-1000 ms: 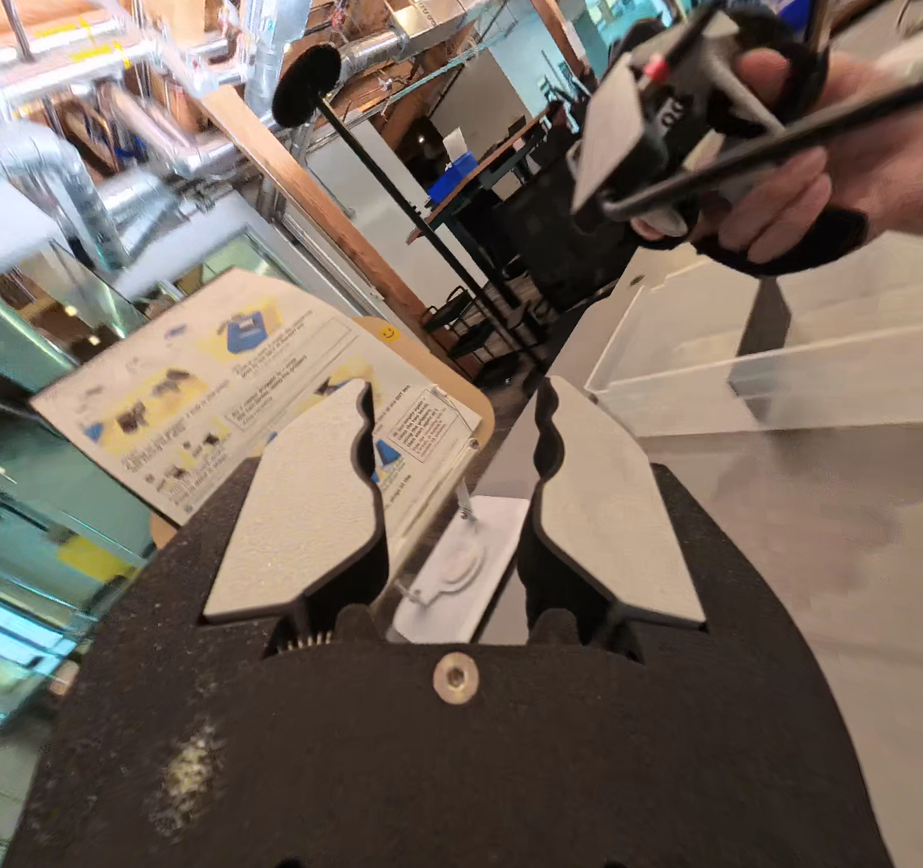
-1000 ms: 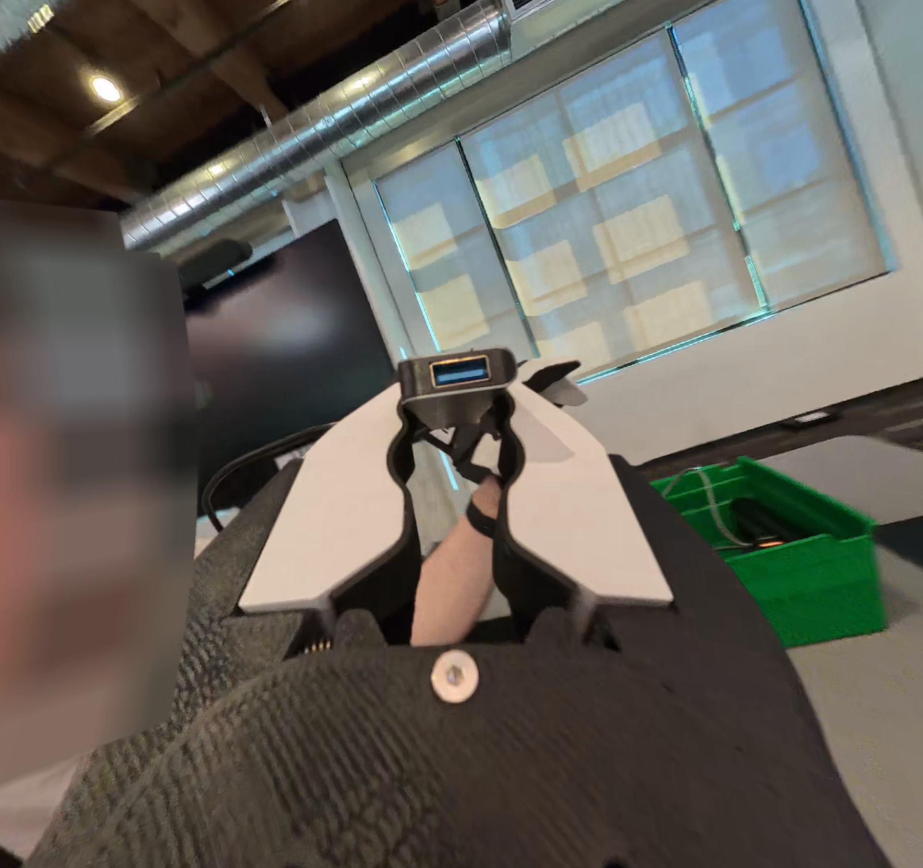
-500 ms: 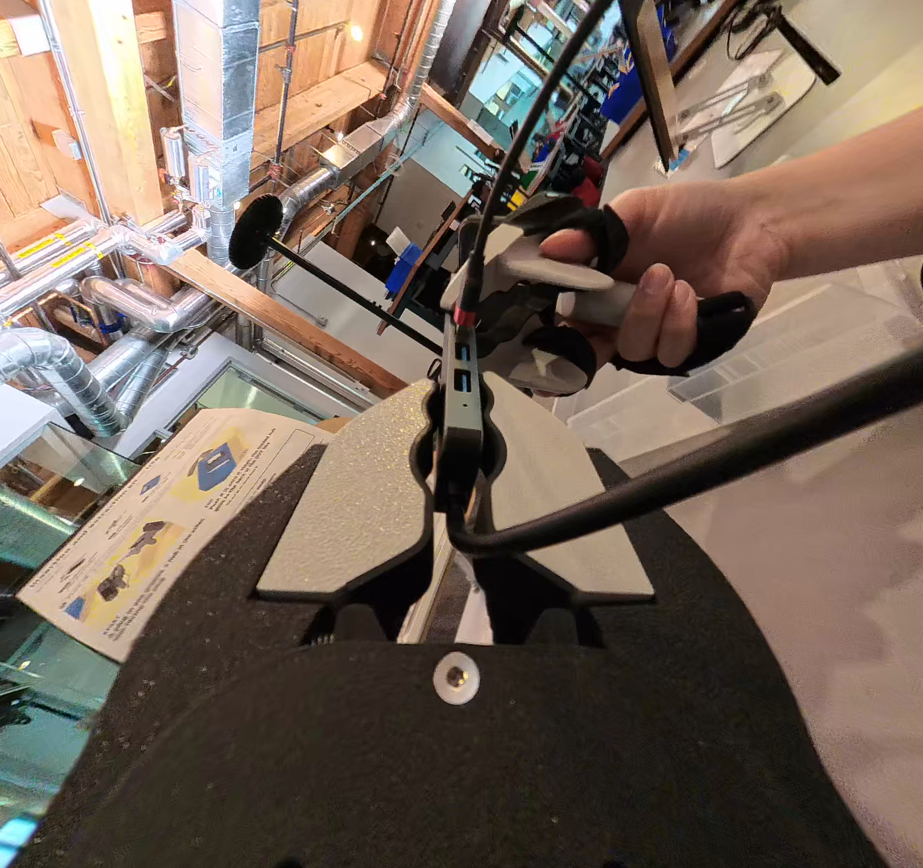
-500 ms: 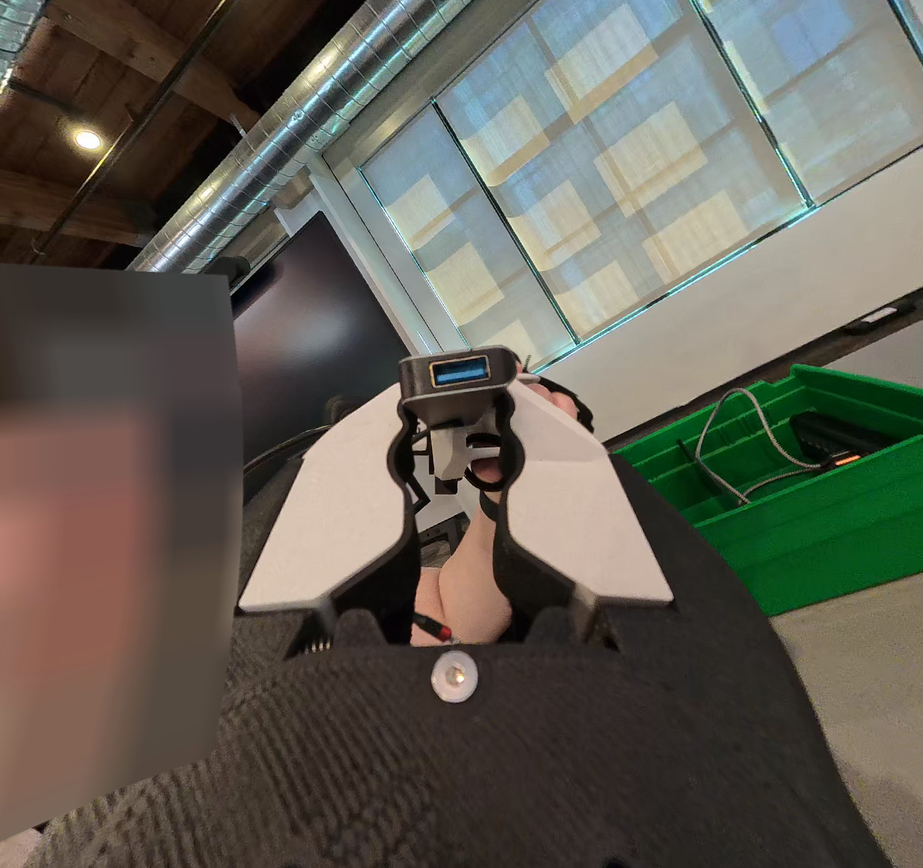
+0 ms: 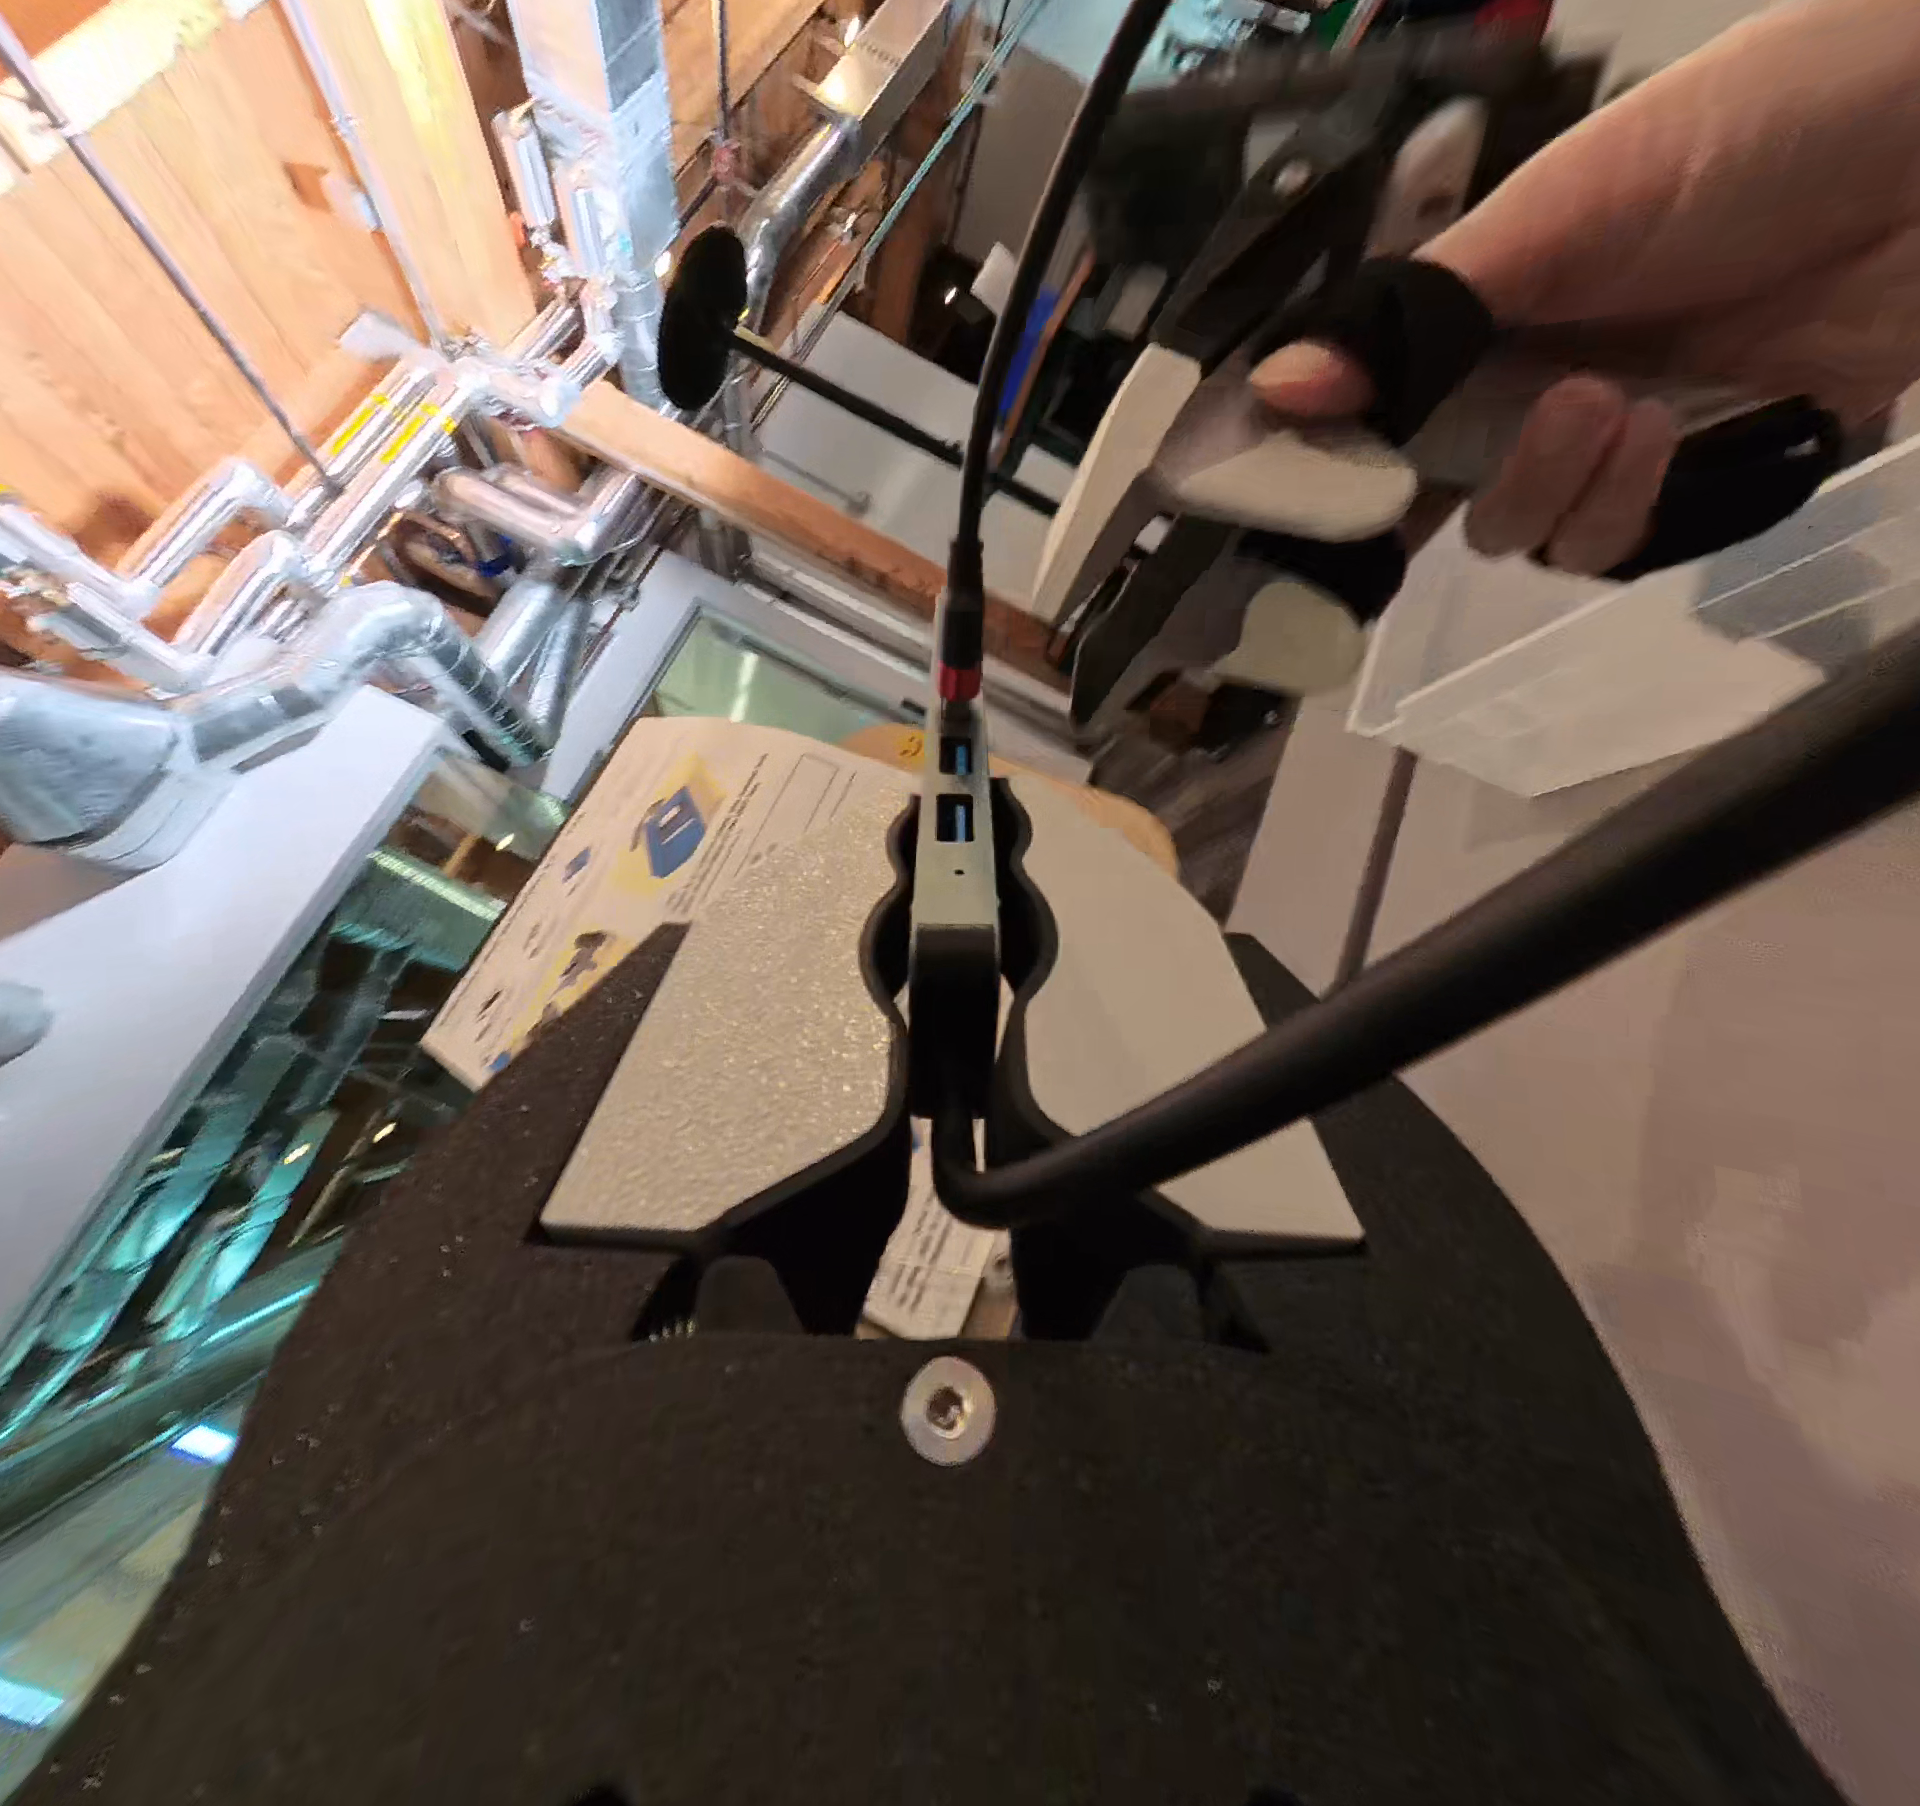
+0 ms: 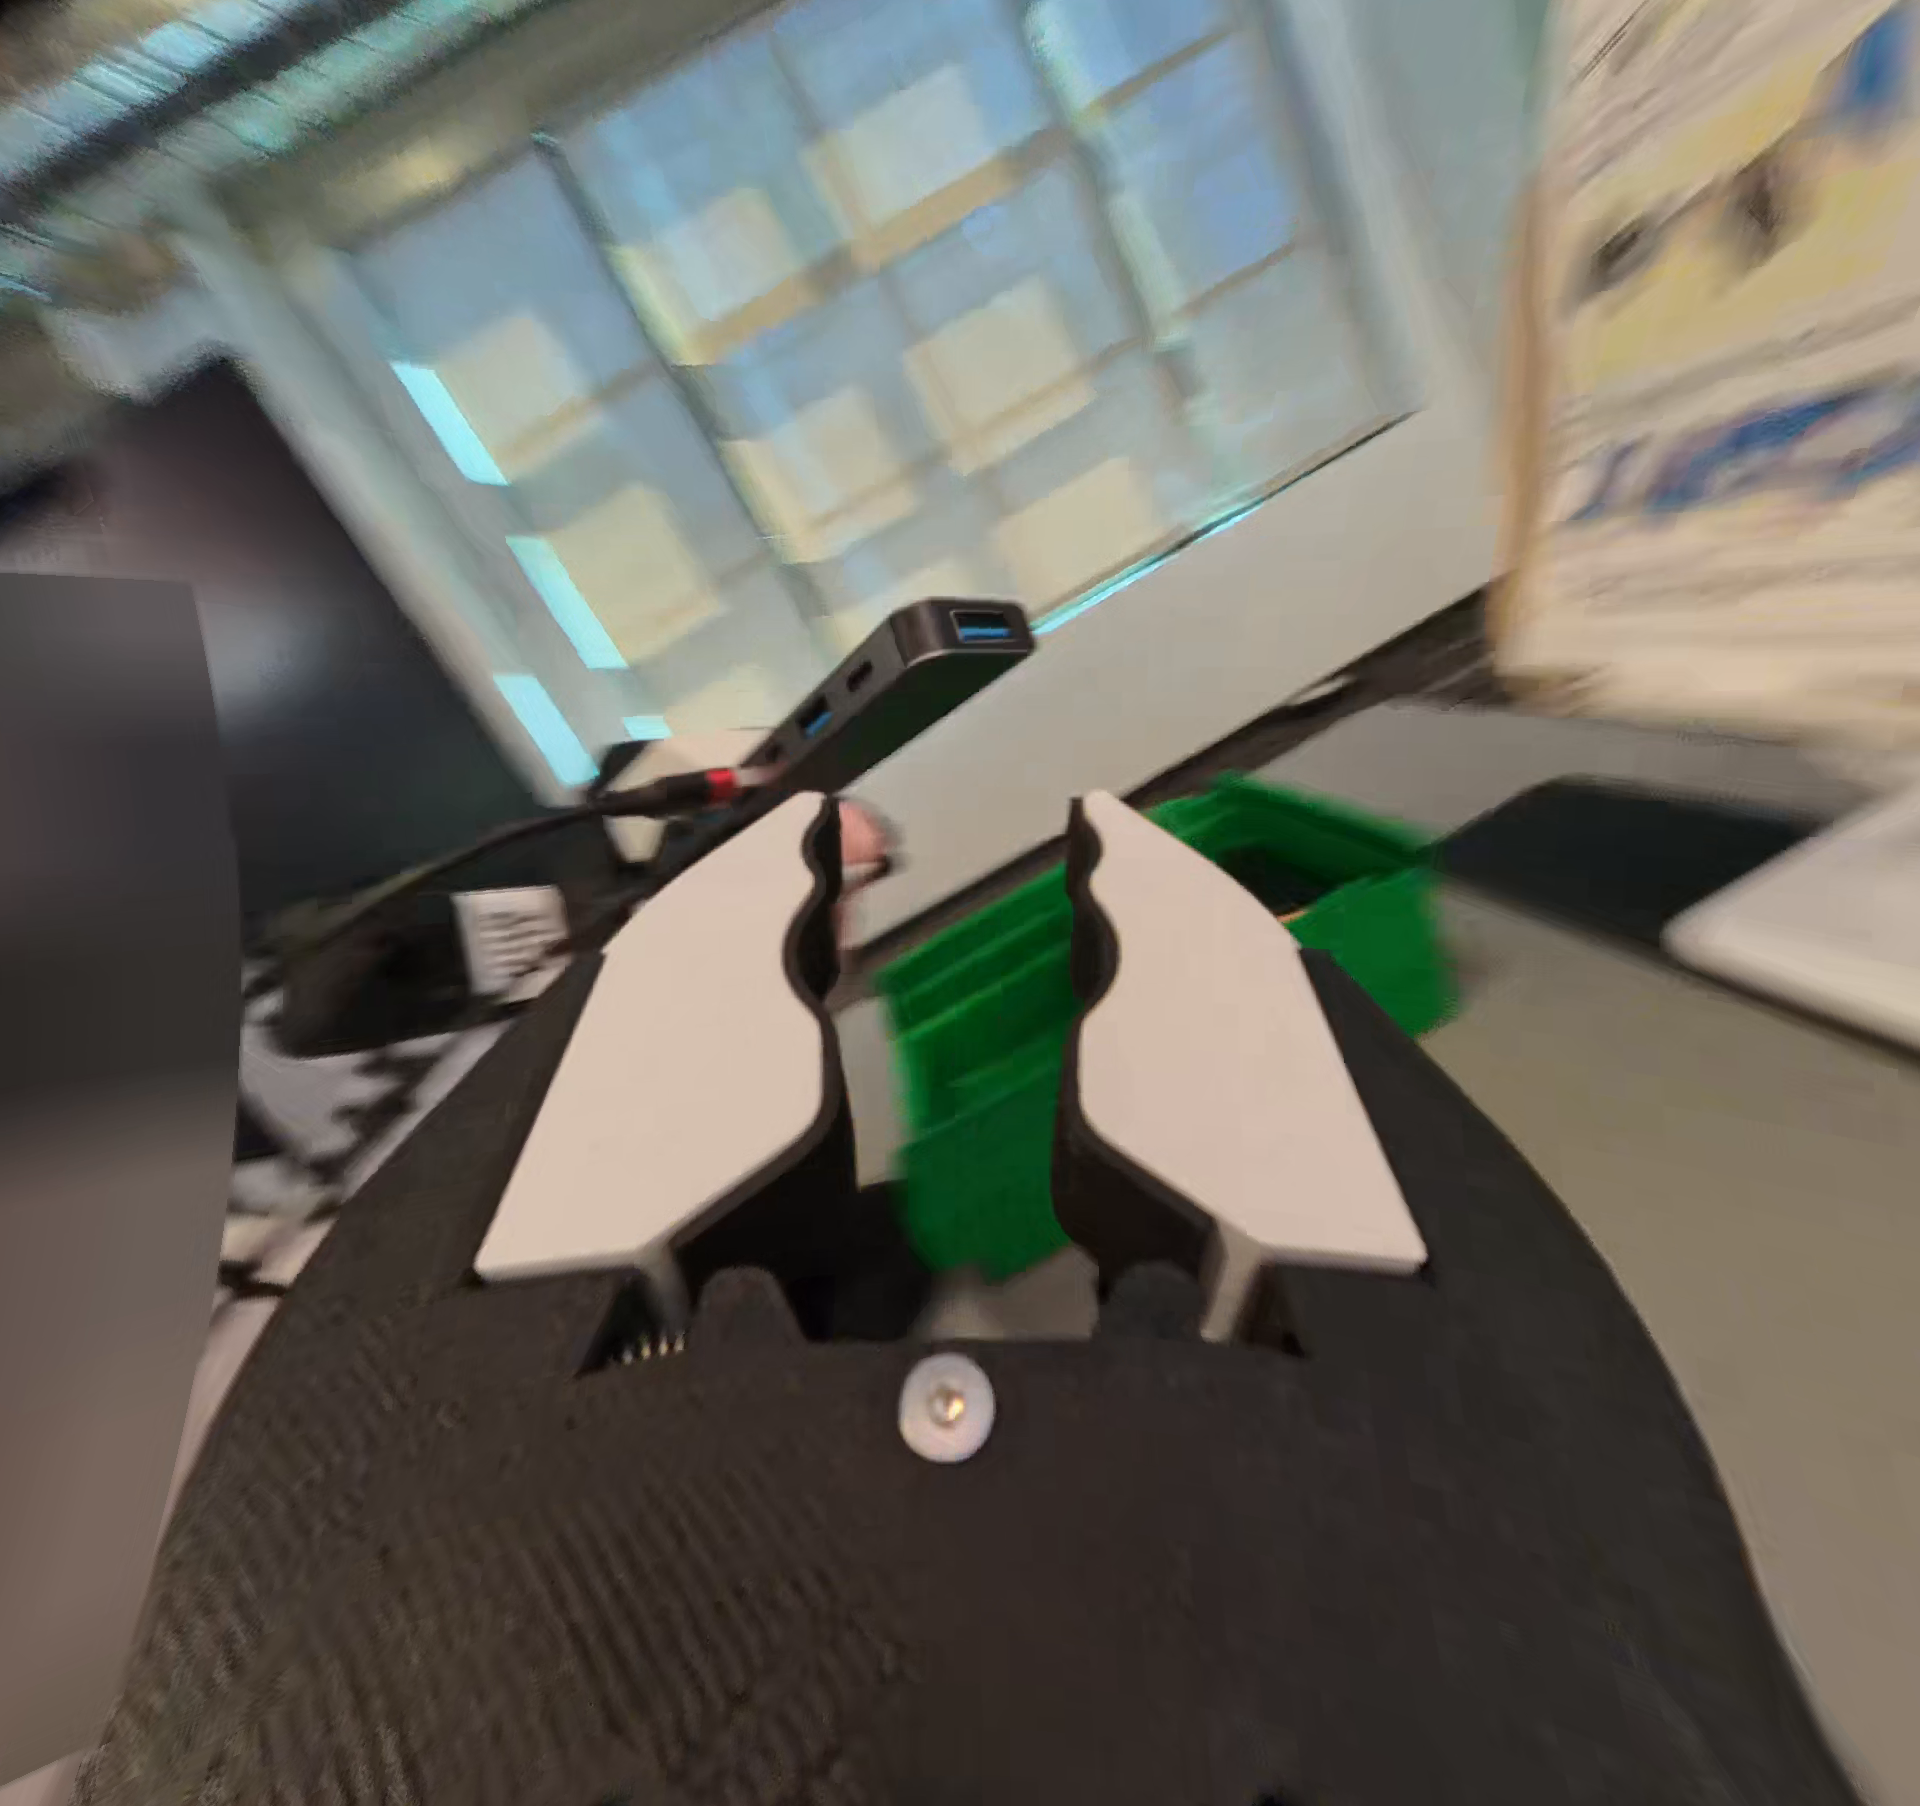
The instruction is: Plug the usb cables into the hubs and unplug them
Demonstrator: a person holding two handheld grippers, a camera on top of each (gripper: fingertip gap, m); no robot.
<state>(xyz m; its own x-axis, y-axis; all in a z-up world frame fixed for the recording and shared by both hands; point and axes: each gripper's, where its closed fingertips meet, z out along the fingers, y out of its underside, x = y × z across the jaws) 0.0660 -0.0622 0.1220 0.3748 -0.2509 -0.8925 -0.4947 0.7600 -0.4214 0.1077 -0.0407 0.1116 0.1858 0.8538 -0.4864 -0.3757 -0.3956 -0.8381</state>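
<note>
Two grippers show in these views, and only one of them is loaded. Clenched on the dark USB hub point(image 5: 954, 909), the left gripper point(image 5: 954, 883) pinches the slim body edge-on between its pale jaws, so the hub stands out forward past the fingertips with two blue ports facing up along its narrow side. At the far end of the hub a plug with a red collar point(image 5: 954, 681) sits in a port, and its black cable point(image 5: 1023, 229) arcs up and away from there. From the near end of the hub a thicker black lead point(image 5: 1455, 1018) bends out between the jaws and runs off to the right.

Beyond the hub and to its right, a hand point(image 5: 1621, 302) grips the right gripper point(image 6: 951, 826), whose jaws are released and apart with nothing between them. Seen from that gripper, the hub point(image 6: 914, 676) hangs just beyond and left of its fingertips, tilted, with the red-collared plug at its lower left end. A green bin point(image 6: 1351, 915) sits on the bench point(image 6: 1662, 1185) behind the hub, to the right. This view is heavily blurred.

A printed sheet point(image 5: 665, 852) stands just behind the hub in the left view.
</note>
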